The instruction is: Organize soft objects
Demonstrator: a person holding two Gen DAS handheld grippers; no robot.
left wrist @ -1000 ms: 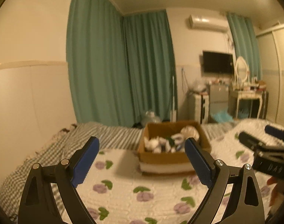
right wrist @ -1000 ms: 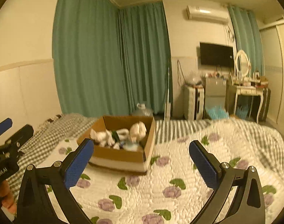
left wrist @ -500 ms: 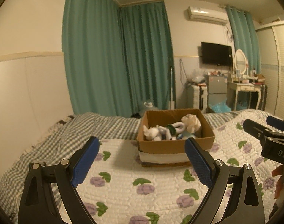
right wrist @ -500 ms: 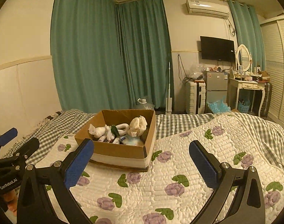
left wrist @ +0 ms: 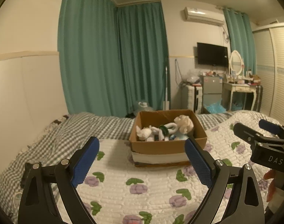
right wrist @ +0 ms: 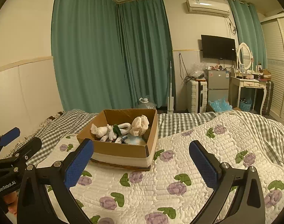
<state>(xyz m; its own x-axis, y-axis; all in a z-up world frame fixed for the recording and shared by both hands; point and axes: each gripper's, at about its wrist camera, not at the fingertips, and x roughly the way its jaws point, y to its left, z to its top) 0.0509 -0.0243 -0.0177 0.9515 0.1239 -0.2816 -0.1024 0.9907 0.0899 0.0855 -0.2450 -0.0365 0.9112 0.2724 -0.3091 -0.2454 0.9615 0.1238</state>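
Note:
A cardboard box (left wrist: 166,145) (right wrist: 121,149) stands on the bed's flowered quilt (left wrist: 132,179) (right wrist: 160,183). In it lie several soft items: white socks (left wrist: 144,132) (right wrist: 101,130), a beige crumpled bundle (left wrist: 184,124) (right wrist: 140,125), and a white ring with a green part (left wrist: 167,127) (right wrist: 121,127). My left gripper (left wrist: 142,158) is open and empty, short of the box. My right gripper (right wrist: 142,161) is open and empty, near the box's front right. Each gripper shows at the edge of the other's view: the right one (left wrist: 257,132) and the left one (right wrist: 20,140).
A grey checked blanket (left wrist: 76,128) covers the bed's far and left side. Green curtains (left wrist: 114,59) hang behind. Beyond the bed stand a white suitcase (right wrist: 197,95), a small fridge (right wrist: 218,85) and a dressing table (right wrist: 250,85).
Both views have tilted down and steadied, so the box sits lower and slightly nearer in frame. Both grippers stay open and empty.

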